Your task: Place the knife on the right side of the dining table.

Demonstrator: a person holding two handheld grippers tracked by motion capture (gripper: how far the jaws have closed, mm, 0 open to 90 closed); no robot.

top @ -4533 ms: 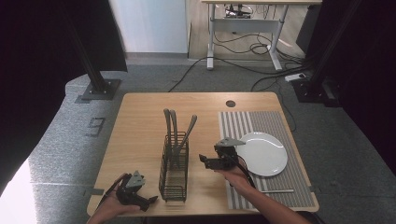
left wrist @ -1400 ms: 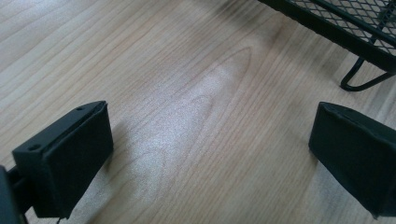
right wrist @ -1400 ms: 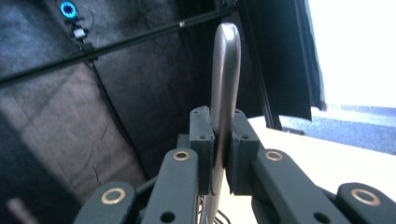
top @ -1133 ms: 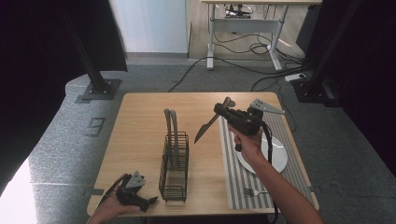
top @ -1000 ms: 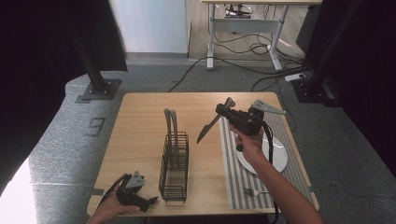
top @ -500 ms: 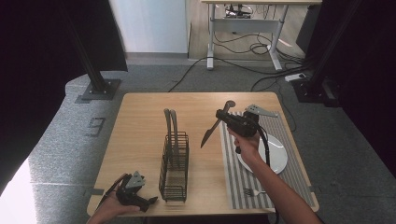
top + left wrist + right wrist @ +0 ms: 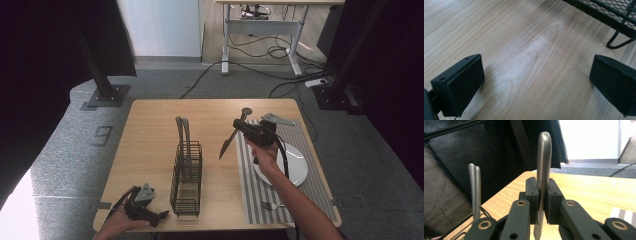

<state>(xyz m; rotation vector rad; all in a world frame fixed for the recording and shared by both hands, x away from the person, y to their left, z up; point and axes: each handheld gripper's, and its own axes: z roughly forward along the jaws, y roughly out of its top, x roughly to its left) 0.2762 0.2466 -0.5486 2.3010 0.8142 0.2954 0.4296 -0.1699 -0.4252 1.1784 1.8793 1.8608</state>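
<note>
Tongs of the right gripper (image 7: 541, 202) clamp tight on a knife (image 7: 543, 157).

Knife (image 7: 543, 170) blade cut off below, fork (image 7: 270, 205) perhaps, too small

High view: fixed above near edge, looks forward and down over whole tabletop (image 7: 150, 130), floor beyond. Left gripper view: close above wood, facing rack (image 7: 614, 15) foot. Right gripper view: near level, close on knife (image 7: 543, 170) between jaws, looks across tabletop. All three views share rack and tabletop.
</note>
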